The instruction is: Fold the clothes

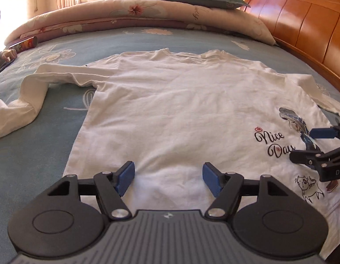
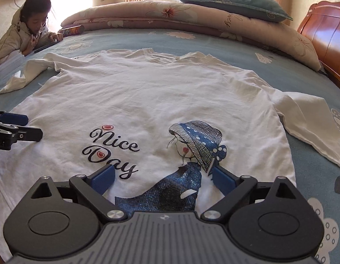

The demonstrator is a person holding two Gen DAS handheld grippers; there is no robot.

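A white long-sleeved T-shirt (image 1: 170,101) lies spread flat, print side up, on a blue flowered bedspread (image 1: 42,101), its hem nearest both tools and its collar at the far end.

The left gripper (image 1: 169,178) hangs just above the hem with its blue pads wide apart; plain white cloth shows in the gap, and neither pad pinches it. Ahead and to its left one sleeve (image 1: 27,101) trails off crumpled. To its right, over the "Nice Day" lettering (image 1: 273,142), the right gripper's fingers reach in from the side.

The right gripper (image 2: 163,179) is spread as wide, holding nothing, its pads either side of the printed figure in a dotted hat (image 2: 198,145). The other sleeve (image 2: 313,127) lies ahead to its right.

Far beyond both tools sits a folded quilt (image 2: 170,15) with a green pillow (image 2: 233,2) on top.
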